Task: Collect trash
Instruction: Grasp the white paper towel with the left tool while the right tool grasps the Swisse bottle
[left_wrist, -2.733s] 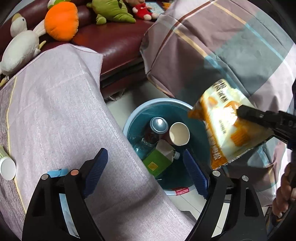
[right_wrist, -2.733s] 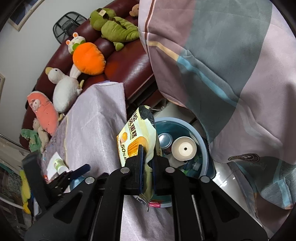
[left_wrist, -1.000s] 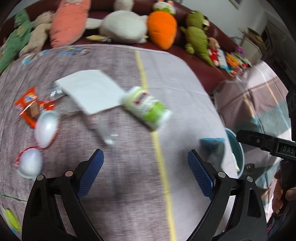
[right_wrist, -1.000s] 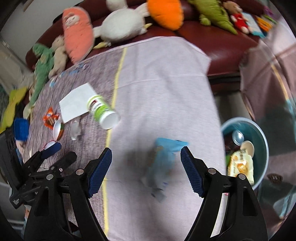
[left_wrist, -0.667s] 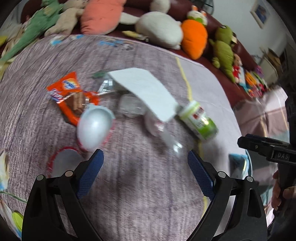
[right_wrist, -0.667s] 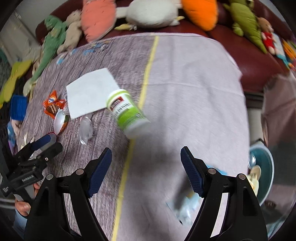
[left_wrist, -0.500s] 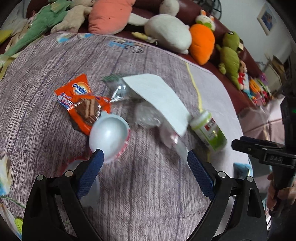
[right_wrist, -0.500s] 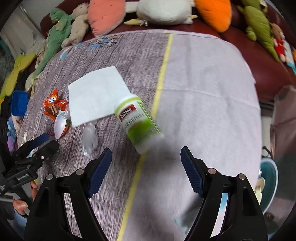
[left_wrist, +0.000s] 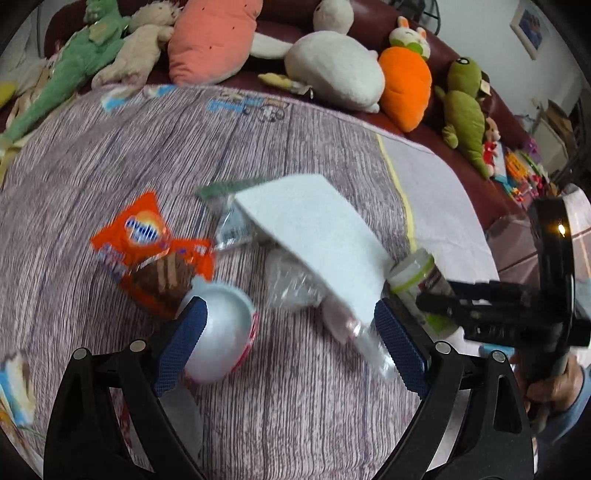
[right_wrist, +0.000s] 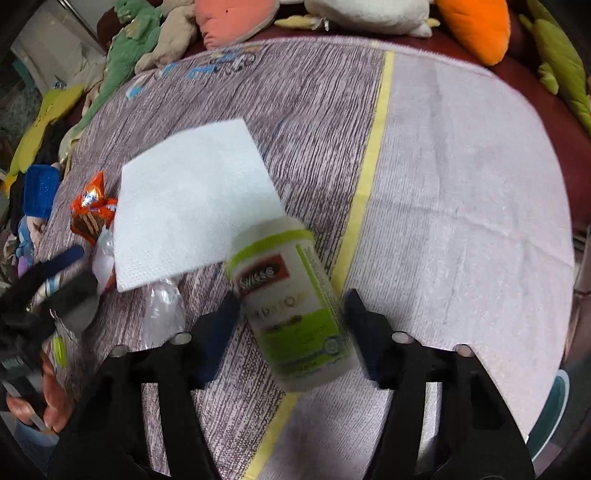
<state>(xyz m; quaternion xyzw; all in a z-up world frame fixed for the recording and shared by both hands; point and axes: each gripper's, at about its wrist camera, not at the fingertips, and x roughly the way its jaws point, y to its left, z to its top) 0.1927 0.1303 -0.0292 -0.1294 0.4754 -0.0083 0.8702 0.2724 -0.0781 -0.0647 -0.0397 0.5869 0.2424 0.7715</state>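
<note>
Trash lies on a purple tablecloth (left_wrist: 295, 406). My left gripper (left_wrist: 288, 343) is open over a white dome lid (left_wrist: 218, 332), crumpled clear plastic (left_wrist: 291, 288) and a white napkin (left_wrist: 317, 236); an orange snack wrapper (left_wrist: 151, 247) lies further left. My right gripper (right_wrist: 291, 332) is open, its jaws on either side of a lying white-and-green bottle (right_wrist: 291, 314), not closed on it. The napkin (right_wrist: 188, 206), wrapper (right_wrist: 92, 210) and clear plastic (right_wrist: 162, 310) also show in the right wrist view. The bottle (left_wrist: 417, 280) sits behind the right gripper in the left wrist view.
Plush toys (left_wrist: 332, 70) line a dark red sofa (left_wrist: 480, 192) behind the table. The rim of a blue basin (right_wrist: 554, 410) peeks out past the table's right edge. A yellow stripe (right_wrist: 362, 184) runs across the cloth.
Both grippers swung from the basin, where the right one let go of the yellow snack bag, back over the table. The right gripper has closed in around the bottle; the left has neared the lid.
</note>
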